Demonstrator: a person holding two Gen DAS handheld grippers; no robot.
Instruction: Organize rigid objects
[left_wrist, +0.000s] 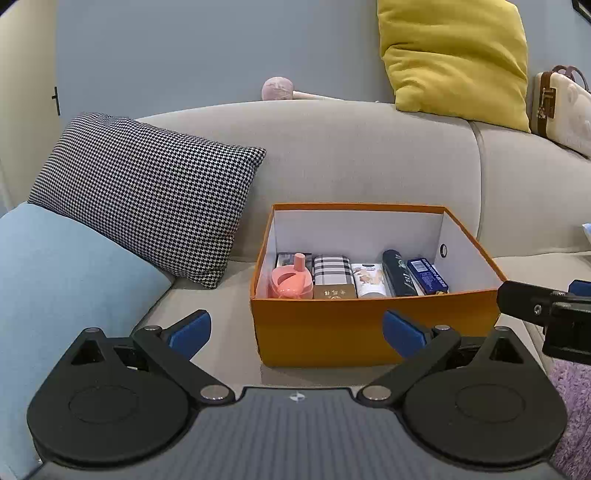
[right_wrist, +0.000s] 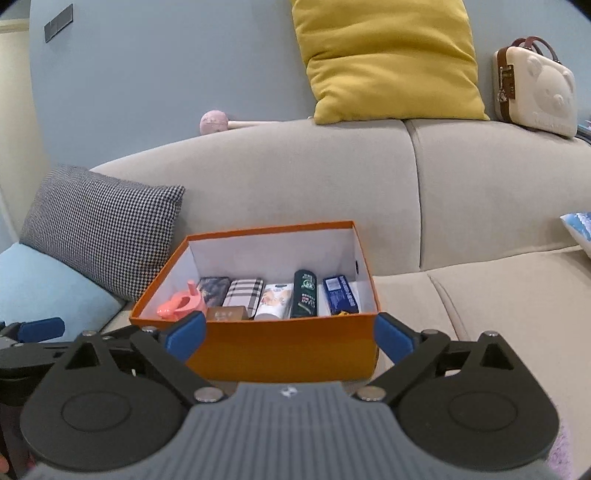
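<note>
Orange cardboard box (left_wrist: 373, 332) is sitting open on the grey sofa (left_wrist: 369, 155) seat, its items lying in a row along the near wall. Bare seat is lying beside it on both sides. Left gripper (left_wrist: 297, 330) and right gripper (right_wrist: 290, 334) are hanging before it, spread wide, gripping nothing. Only the right view is showing the whole bear case (right_wrist: 535, 92).
</note>
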